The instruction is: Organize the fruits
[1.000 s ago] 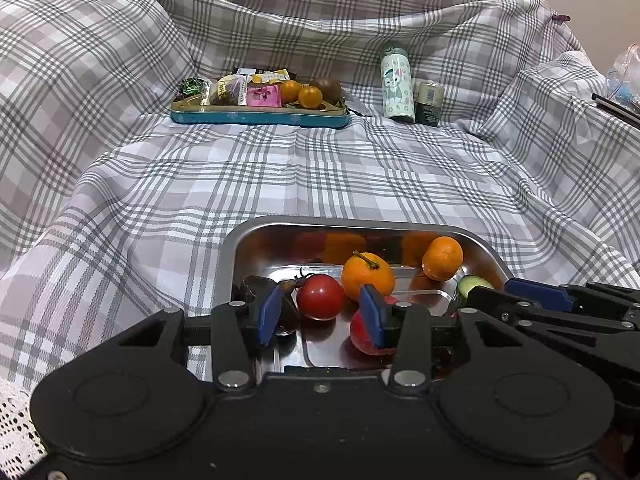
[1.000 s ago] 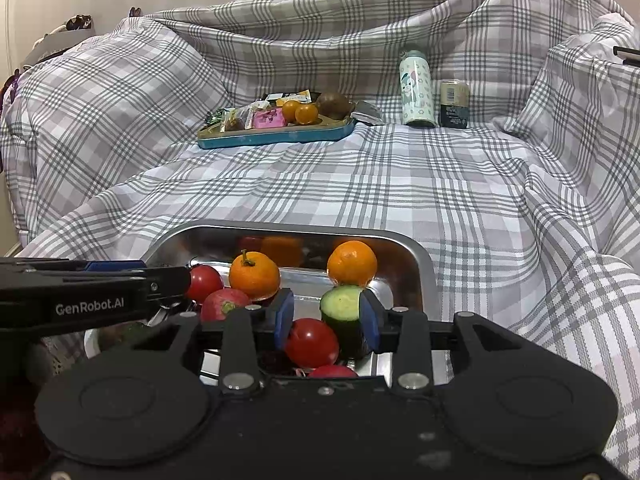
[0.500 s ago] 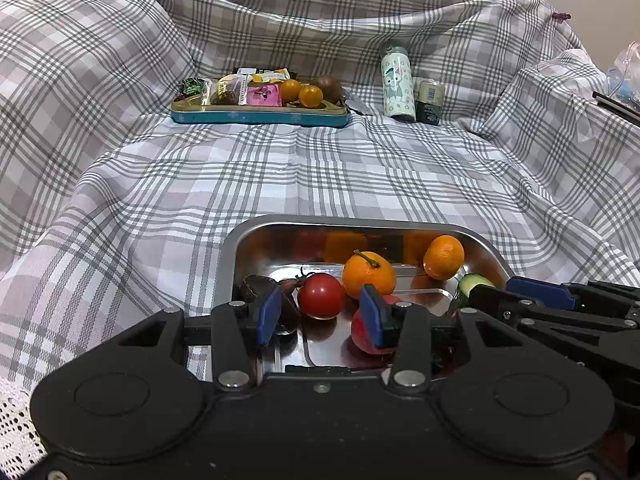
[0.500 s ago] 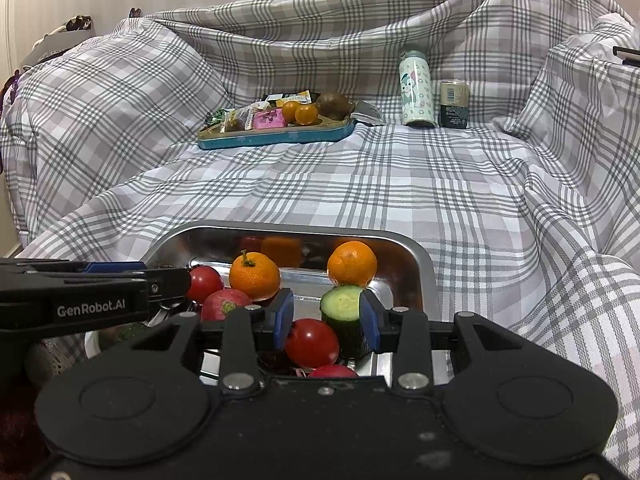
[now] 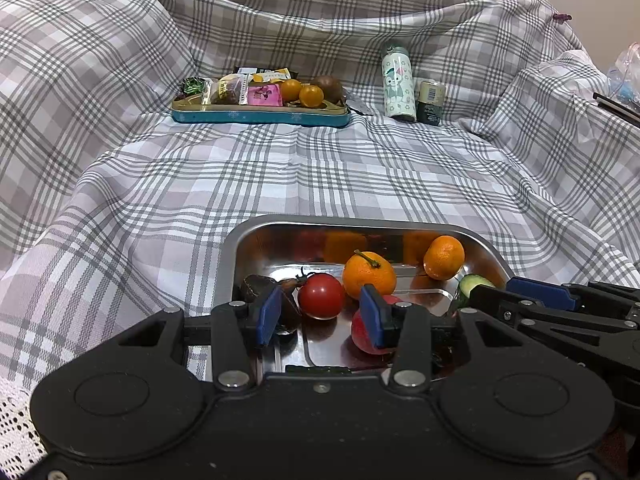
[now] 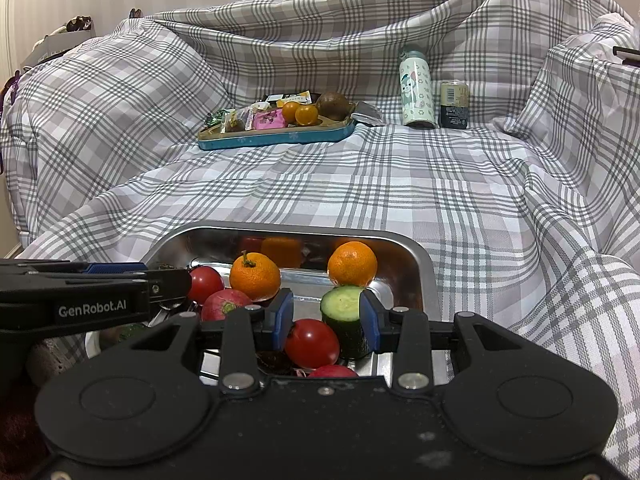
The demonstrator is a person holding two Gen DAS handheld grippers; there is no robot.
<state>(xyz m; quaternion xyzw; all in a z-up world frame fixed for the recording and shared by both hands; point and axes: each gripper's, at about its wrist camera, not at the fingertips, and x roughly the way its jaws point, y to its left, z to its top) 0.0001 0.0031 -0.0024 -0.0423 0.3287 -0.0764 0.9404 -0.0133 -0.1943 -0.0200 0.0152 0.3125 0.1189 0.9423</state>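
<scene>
A steel tray [image 5: 280, 236] [image 6: 416, 264] lies close in front on the plaid cloth. It holds two mandarins [image 5: 369, 274] [image 5: 444, 257], a red tomato [image 5: 321, 295], a red radish [image 5: 362, 332], a dark fruit [image 5: 256, 286] and a cucumber piece [image 5: 472, 282]. My left gripper [image 5: 322, 318] is open and empty over the tray's near edge. In the right wrist view, my right gripper [image 6: 326, 320] is open, with a tomato [image 6: 312, 343] and the cucumber piece [image 6: 346, 318] between its fingers. Contact is unclear.
A teal tray [image 5: 260, 114] [image 6: 276, 138] at the back holds snack packets, small oranges and a kiwi. A patterned bottle [image 5: 396, 82] [image 6: 416, 92] and a small can [image 5: 430, 102] [image 6: 454, 104] stand to its right. Plaid cloth rises at the sides and back.
</scene>
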